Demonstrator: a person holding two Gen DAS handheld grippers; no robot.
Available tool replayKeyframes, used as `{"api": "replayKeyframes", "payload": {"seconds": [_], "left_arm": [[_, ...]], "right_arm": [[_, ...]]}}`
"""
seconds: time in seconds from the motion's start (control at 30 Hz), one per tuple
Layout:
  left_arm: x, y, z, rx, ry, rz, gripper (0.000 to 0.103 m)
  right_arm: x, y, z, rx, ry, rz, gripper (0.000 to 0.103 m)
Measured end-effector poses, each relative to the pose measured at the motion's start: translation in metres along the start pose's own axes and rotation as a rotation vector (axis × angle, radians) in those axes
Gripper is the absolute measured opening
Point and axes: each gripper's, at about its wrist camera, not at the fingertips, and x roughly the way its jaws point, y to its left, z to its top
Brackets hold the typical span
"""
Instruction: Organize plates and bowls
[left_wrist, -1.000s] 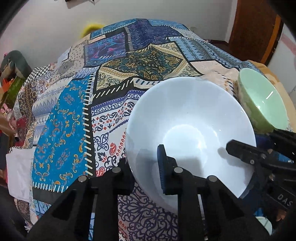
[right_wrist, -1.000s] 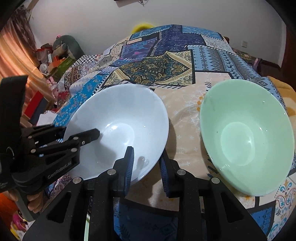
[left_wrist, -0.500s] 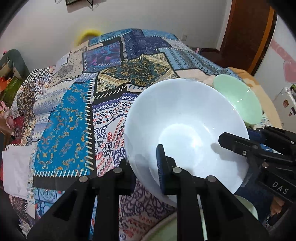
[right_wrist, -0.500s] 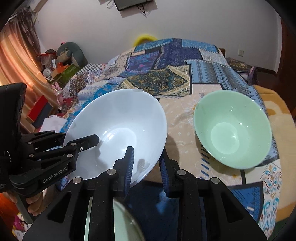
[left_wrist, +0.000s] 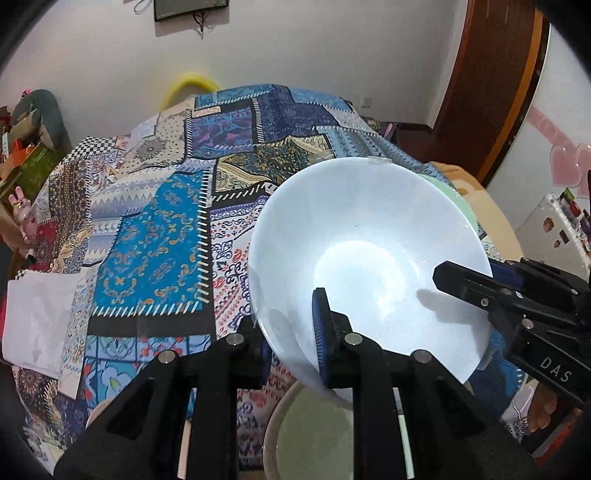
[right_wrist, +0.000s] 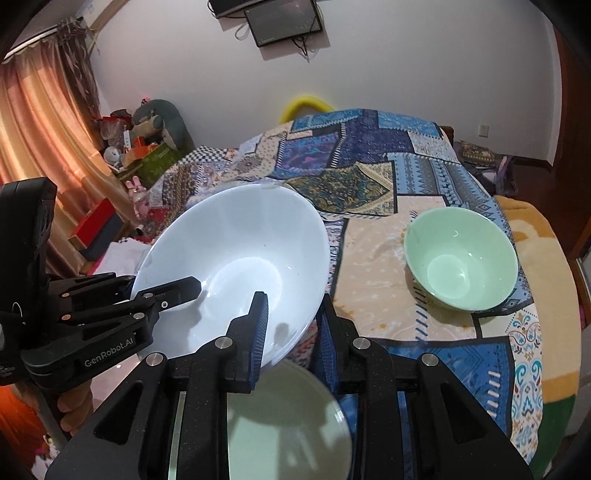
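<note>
Background stuff around me: the bed is covered with a patchwork bedspread (right_wrist: 369, 177), blue, navy and cream panels with paisley and geometric prints. At its right edge an orange-yellow blanket (right_wrist: 535, 236) pokes out from underneath. A yellow ring-shaped thing (right_wrist: 306, 105) peeks over the far edge against the white wall. Up on that wall there's a dark screen (right_wrist: 284, 20) with loose cables dangling. Off the left edge of the bed I've got peach curtains (right_wrist: 40, 147), a grey plush toy (right_wrist: 162, 120) and a pile of boxes and clutter. A wooden door (left_wrist: 495, 81) stands off to the right.
</note>
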Motion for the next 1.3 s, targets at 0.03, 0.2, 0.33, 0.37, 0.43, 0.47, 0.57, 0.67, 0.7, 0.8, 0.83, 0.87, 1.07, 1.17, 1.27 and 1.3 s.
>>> {"api": "replayKeyframes", "payload": {"seconds": [0.03,0.2,0.33,0.37,0.43,0.47,0.57,0.67,0.7,0.8,0.83,0.87,1.07,1.17,1.27,1.3], "left_arm": [[-0.005,0.002,-0.001,-0.004,-0.006,-0.001,0.019],[-0.032,0.011,-0.013,-0.019,-0.039,0.004,0.019],[-0.051,0.02,-0.023,-0.034,-0.061,0.011,0.019],[-0.056,0.023,-0.025,-0.038,-0.067,0.013,0.019],[-0.064,0.029,-0.031,-0.041,-0.079,0.021,0.019],[-0.067,0.032,-0.034,-0.042,-0.084,0.026,0.019],[-0.076,0.043,-0.044,-0.053,-0.095,0.039,0.019],[-0.085,0.056,-0.055,-0.074,-0.099,0.048,0.019],[-0.089,0.06,-0.059,-0.082,-0.101,0.051,0.019],[-0.095,0.075,-0.071,-0.101,-0.099,0.064,0.019],[-0.095,0.079,-0.074,-0.108,-0.097,0.066,0.019],[-0.096,0.082,-0.077,-0.116,-0.095,0.067,0.019],[-0.098,0.108,-0.099,-0.164,-0.087,0.074,0.019],[-0.097,0.118,-0.107,-0.184,-0.076,0.072,0.019],[-0.097,0.127,-0.115,-0.199,-0.07,0.074,0.019],[-0.097,0.13,-0.118,-0.205,-0.067,0.073,0.019]], "right_arm": [[-0.002,0.003,0.0,-0.004,-0.004,0.003,0.024],[-0.01,0.022,-0.002,-0.028,-0.021,0.02,0.024],[-0.014,0.037,-0.006,-0.043,-0.03,0.041,0.024],[-0.014,0.041,-0.008,-0.047,-0.031,0.046,0.024],[-0.013,0.05,-0.011,-0.058,-0.033,0.057,0.024],[-0.013,0.054,-0.013,-0.06,-0.034,0.064,0.024],[-0.01,0.067,-0.017,-0.067,-0.033,0.09,0.024],[-0.005,0.078,-0.021,-0.068,-0.024,0.123,0.024],[-0.003,0.081,-0.023,-0.07,-0.02,0.13,0.024],[0.003,0.094,-0.028,-0.079,-0.01,0.146,0.024],[0.005,0.097,-0.029,-0.083,-0.007,0.149,0.024],[0.008,0.101,-0.031,-0.086,-0.001,0.153,0.024],[0.024,0.117,-0.039,-0.096,0.046,0.182,0.024],[0.031,0.125,-0.043,-0.1,0.064,0.192,0.024],[0.039,0.133,-0.049,-0.098,0.085,0.2,0.024],[0.041,0.135,-0.05,-0.097,0.093,0.204,0.024]]}}
